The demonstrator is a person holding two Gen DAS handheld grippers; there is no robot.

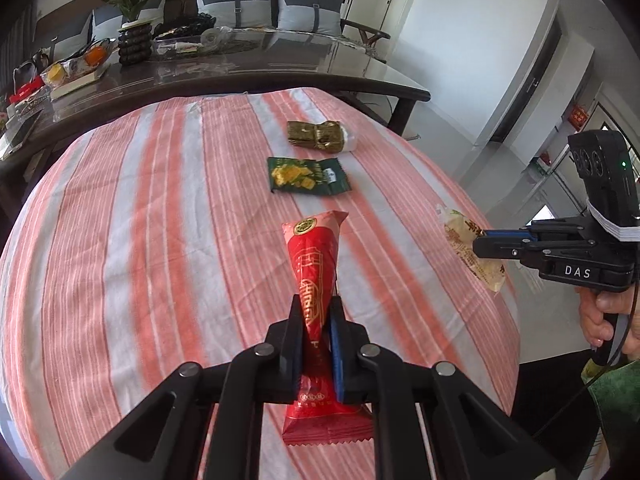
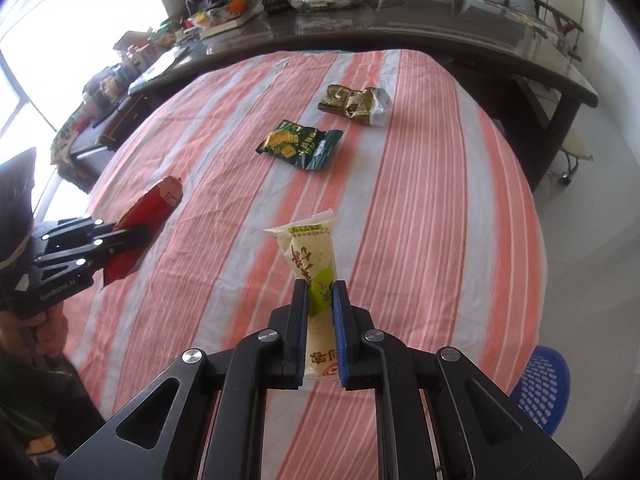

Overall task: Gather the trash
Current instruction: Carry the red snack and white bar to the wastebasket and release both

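My left gripper (image 1: 317,308) is shut on a red snack wrapper (image 1: 314,256), which is lifted above the striped tablecloth (image 1: 140,220). In the right wrist view that same red wrapper (image 2: 150,216) hangs in the left gripper (image 2: 132,236) at the left edge. My right gripper (image 2: 321,292) is shut on a cream and green wrapper (image 2: 310,256), also off the cloth. The left wrist view shows this cream wrapper (image 1: 460,236) in the right gripper (image 1: 478,246). A dark green snack packet (image 1: 306,176) (image 2: 300,144) and a crumpled olive wrapper (image 1: 318,135) (image 2: 352,106) lie on the cloth farther out.
A long dark table (image 1: 240,76) crowded with a plant pot, fruit and boxes stands beyond the cloth. A blue mesh basket (image 2: 540,384) sits on the floor at the right. A person's hand (image 1: 600,320) grips the right gripper's handle.
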